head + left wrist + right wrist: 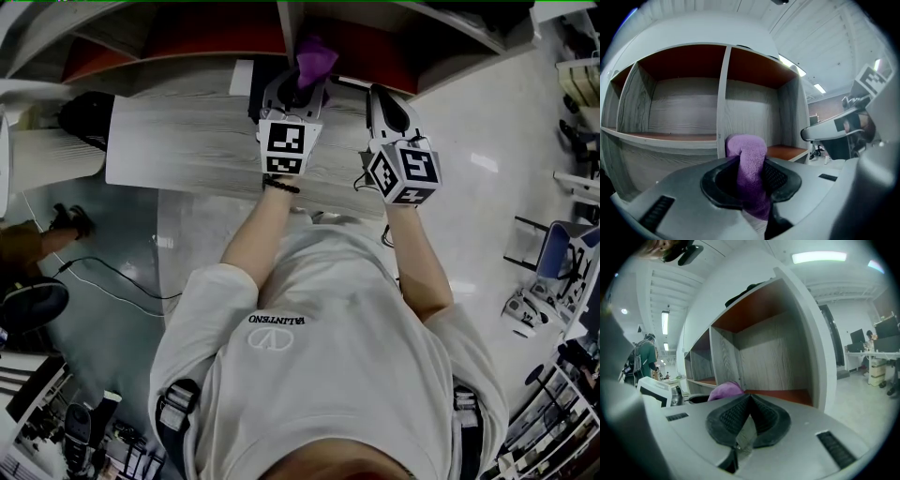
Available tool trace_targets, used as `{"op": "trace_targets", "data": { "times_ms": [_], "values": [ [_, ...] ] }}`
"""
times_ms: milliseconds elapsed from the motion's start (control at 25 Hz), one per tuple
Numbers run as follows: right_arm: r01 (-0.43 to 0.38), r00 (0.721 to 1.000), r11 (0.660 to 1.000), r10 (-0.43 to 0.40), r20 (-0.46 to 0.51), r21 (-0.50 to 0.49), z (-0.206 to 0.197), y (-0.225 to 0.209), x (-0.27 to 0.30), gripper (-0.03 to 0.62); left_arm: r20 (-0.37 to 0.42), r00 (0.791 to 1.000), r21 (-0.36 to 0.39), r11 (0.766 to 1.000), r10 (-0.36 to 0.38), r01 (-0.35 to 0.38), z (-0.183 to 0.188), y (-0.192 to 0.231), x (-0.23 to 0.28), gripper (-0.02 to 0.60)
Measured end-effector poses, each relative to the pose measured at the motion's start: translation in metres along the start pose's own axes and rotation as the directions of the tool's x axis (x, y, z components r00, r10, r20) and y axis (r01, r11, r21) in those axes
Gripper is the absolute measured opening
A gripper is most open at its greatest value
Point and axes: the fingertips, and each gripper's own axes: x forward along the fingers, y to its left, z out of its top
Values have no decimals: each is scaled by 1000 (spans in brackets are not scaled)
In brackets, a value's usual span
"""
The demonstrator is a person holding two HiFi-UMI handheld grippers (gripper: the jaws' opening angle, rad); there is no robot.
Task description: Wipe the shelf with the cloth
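Grey wood-grain board lies nearest, under both grippers. On it the left gripper is clenched on the purple cloth — a fold stands up between its jaws, in front of the shelf divider. Just beside it, the right gripper has its jaws pressed together, nothing between them. Farther off — open compartments with red-brown floors.

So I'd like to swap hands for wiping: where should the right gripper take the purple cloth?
Probably the rounded fold of the cloth that sticks out past the fingers of the left gripper. Come from its right side, with the right gripper opened first. Only that fold is free; the rest is clamped.
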Motion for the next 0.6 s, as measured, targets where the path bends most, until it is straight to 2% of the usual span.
{"op": "trace_targets", "data": {
  "times_ms": [200, 360, 600],
  "values": [
    [-3, 1000, 1000, 3, 30, -5, 17, 1, -21, -2, 32, 997, 49, 997, -64, 63, 17, -11, -23, 101],
    [-26, 998, 999, 28, 48, -45, 28, 5, -46, -2, 77, 993, 79, 994, -86, 80, 43, -10, -52, 101],
    [37, 994, 998, -32, 100, -52, 43, -8, -90, -2, 127, 987, 122, 989, -96, 81, 74, -5, -94, 101]
  ]
}}
